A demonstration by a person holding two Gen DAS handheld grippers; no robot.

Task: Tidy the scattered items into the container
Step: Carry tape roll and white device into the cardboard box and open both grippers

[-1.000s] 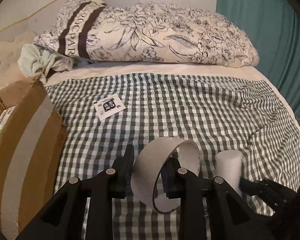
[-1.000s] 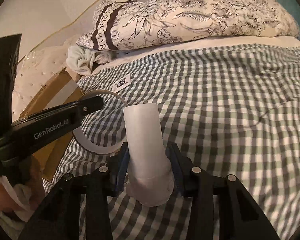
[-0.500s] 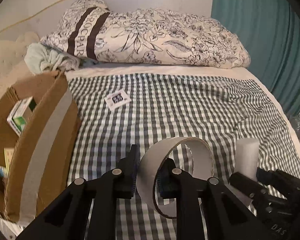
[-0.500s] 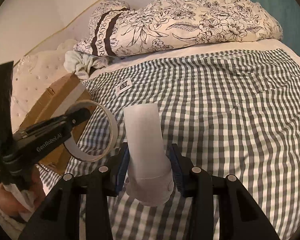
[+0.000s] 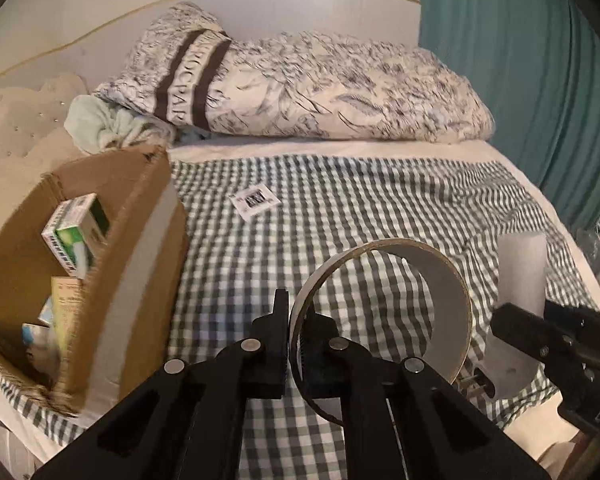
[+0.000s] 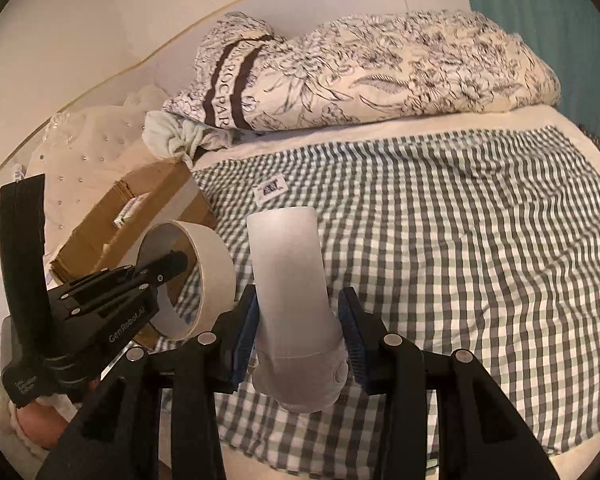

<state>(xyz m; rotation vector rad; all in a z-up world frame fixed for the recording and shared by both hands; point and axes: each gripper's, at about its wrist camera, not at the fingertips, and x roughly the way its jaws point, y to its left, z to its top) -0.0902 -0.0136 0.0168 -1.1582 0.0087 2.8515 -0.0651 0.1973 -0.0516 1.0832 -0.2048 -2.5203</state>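
I have my left gripper [image 5: 294, 344] clamped on the wall of a tape roll [image 5: 384, 312], one finger outside the ring and one inside. The roll is a wide, thin-walled ring, pale cream on its outer face, grey-white inside with a tan cardboard edge, and I can see the checked bedcover [image 5: 380, 216] straight through its hollow. It hangs clear above the bed, just right of the cardboard box [image 5: 140, 248].

My right gripper [image 6: 296, 334] grips a white plastic bottle [image 6: 288, 276] between its blue-padded fingers [image 6: 246, 332]. The bottle is matte and smooth, a plain cylinder with a flat top, widening into a rounded collar with a small round button low on its side. It points away from me over the bedcover, off the fabric.

The box sits open at the left edge of the bed, a grey tape strip down its side. Inside I can see a green and white carton [image 5: 76, 232] and some other packets, blurred.

A small printed tag [image 5: 255, 200] lies flat on the bedcover beyond the box, with a floral duvet [image 5: 320, 92] bundled at the far end
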